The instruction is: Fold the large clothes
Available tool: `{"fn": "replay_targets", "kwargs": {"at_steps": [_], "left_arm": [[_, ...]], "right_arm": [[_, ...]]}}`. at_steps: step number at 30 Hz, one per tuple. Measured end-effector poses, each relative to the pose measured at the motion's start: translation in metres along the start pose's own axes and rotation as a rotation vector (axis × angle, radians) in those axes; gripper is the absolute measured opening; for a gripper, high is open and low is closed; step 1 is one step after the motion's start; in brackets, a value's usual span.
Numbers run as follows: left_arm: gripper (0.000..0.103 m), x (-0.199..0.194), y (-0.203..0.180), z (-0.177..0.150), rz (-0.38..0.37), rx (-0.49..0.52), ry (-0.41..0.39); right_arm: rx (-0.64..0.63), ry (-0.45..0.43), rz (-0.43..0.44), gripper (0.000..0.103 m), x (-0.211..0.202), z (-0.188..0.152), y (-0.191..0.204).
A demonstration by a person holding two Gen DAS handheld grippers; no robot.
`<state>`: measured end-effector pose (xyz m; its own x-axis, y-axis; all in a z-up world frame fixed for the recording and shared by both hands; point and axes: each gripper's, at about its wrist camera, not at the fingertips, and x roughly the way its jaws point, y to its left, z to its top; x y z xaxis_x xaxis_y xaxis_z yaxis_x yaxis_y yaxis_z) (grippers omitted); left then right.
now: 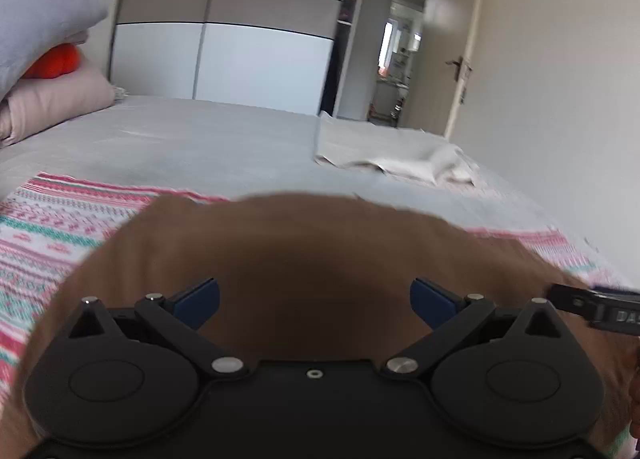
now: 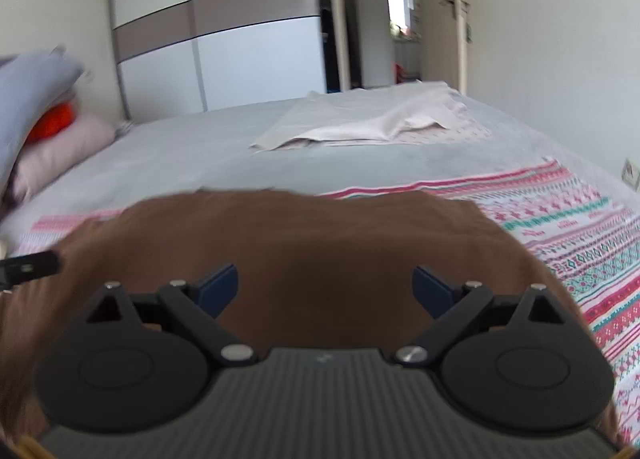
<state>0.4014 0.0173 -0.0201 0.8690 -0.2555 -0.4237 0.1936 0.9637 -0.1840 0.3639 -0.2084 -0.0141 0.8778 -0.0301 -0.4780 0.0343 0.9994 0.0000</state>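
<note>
A brown garment [image 1: 304, 243] lies on a pink, white and teal patterned cloth [image 1: 48, 227] on the bed; it also shows in the right wrist view [image 2: 304, 231]. My left gripper [image 1: 315, 299] is open, its blue fingers spread wide just above the brown cloth. My right gripper [image 2: 325, 289] is also open, spread over the same garment. Each gripper shows at the other view's edge: the right one [image 1: 600, 309], the left one [image 2: 28, 267]. The garment's near part is hidden under the grippers.
A beige cloth [image 2: 360, 119] lies loosely folded at the bed's far side. Pillows and an orange object [image 1: 52, 63] are stacked at the far left. A wardrobe [image 1: 240, 39] and an open door [image 1: 456, 51] stand beyond the grey bed [image 1: 200, 139].
</note>
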Motion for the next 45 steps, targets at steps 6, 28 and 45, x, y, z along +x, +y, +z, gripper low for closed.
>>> {"fn": "replay_targets", "kwargs": {"at_steps": [6, 28, 45], "left_arm": [[0.103, -0.009, 0.02, -0.058, 0.034, 0.13, 0.038], [0.103, -0.113, 0.079, -0.067, 0.06, -0.365, 0.122], [0.103, -0.093, 0.085, -0.078, 0.153, -0.456, 0.189]], "right_arm": [[-0.121, 0.063, -0.138, 0.097, -0.015, -0.05, -0.017], [0.263, 0.046, -0.098, 0.1, -0.107, -0.076, -0.086], [0.144, 0.124, -0.108, 0.102, -0.09, -0.089, -0.057]]}}
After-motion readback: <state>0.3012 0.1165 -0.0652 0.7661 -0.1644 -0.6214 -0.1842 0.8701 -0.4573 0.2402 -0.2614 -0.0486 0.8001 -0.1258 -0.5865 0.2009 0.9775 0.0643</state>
